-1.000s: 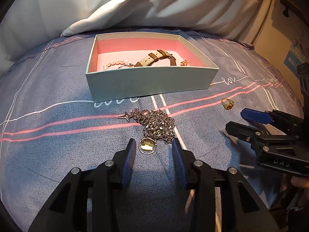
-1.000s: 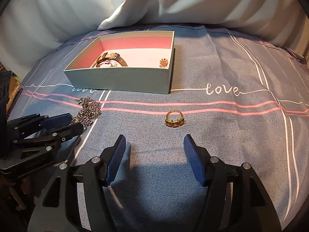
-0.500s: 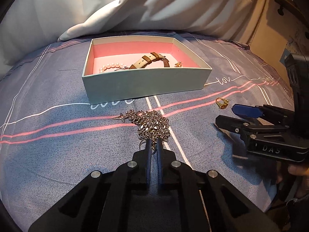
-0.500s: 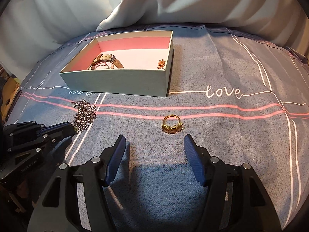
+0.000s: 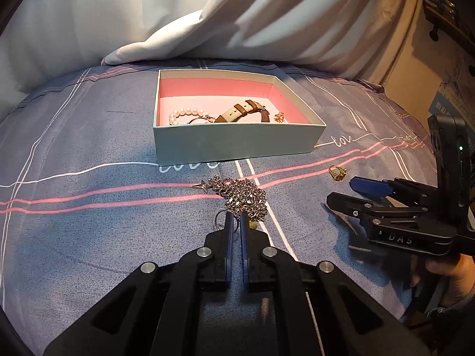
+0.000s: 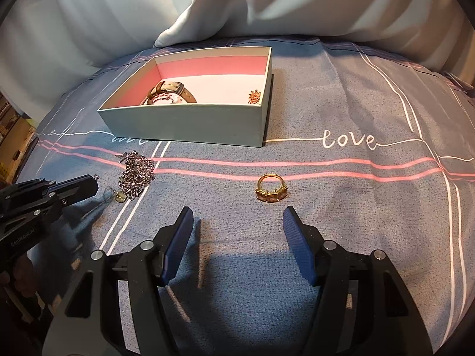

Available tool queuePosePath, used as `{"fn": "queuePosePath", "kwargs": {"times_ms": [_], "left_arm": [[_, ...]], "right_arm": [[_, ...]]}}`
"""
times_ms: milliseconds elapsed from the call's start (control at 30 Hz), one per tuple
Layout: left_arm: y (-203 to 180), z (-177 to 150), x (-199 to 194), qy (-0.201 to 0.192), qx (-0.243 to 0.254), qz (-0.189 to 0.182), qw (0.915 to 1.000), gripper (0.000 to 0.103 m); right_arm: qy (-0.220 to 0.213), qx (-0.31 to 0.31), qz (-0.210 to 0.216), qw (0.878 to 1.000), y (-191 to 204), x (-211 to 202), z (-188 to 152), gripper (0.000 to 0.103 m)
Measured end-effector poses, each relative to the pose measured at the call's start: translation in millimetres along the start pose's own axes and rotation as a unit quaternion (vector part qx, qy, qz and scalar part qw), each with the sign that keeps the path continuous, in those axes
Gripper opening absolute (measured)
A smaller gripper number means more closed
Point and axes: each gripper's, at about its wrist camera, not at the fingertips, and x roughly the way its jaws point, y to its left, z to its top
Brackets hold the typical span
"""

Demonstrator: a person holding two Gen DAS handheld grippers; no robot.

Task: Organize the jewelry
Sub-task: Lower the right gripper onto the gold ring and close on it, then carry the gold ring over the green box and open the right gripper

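Observation:
A silver chain necklace (image 5: 242, 194) with a star charm lies piled on the blue bedsheet in front of a pale green box (image 5: 237, 145) with a pink lining. My left gripper (image 5: 234, 219) is shut at the near end of the chain, on its ring; the gold pendant (image 6: 119, 197) lies beside the fingertips. The chain also shows in the right wrist view (image 6: 136, 173). A gold ring (image 6: 270, 190) lies just ahead of my open, empty right gripper (image 6: 237, 237). The box (image 6: 190, 124) holds a watch (image 5: 243, 112), a pearl bracelet (image 5: 185, 115) and a small gold piece (image 5: 279, 116).
White bedding (image 5: 207, 23) is heaped behind the box. The sheet carries pink and white lines and the word "love" (image 6: 348, 140). The right gripper shows in the left wrist view (image 5: 386, 204) beside the gold ring (image 5: 337, 172). A cardboard box (image 5: 445, 95) stands at the right.
My left gripper has closed from wide open onto the near end of the chain and pulled back; the pendant has shifted. The right gripper stays open and has edged nearer the ring.

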Motion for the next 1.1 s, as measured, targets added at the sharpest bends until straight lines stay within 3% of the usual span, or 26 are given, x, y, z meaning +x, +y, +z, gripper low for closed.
{"fn": "queuePosePath", "kwargs": {"times_ms": [200,267,333,367,1100], "left_arm": [[0,4,-3,-0.001,-0.014,-0.007,0.9999,0.005],[-2,5,-4,-0.004,-0.012,-0.007,0.9999,0.005],[-3,6,-5,-0.005,-0.01,-0.006,0.9999,0.005],[-3,6,-6,-0.006,-0.01,-0.007,0.9999,0.005],[-5,15,-8,-0.008,-0.023,-0.011,0.9996,0.005]], "right_arm": [[0.003,-0.005,-0.002,1.0,-2,12,12,0.061],[0.004,-0.009,-0.004,1.0,-2,16,15,0.048],[0.001,-0.008,-0.009,1.0,-2,16,17,0.026],[0.001,-0.006,-0.006,1.0,-3,15,17,0.024],[-0.008,-0.045,0.026,0.999,39,-2,15,0.024]]}}
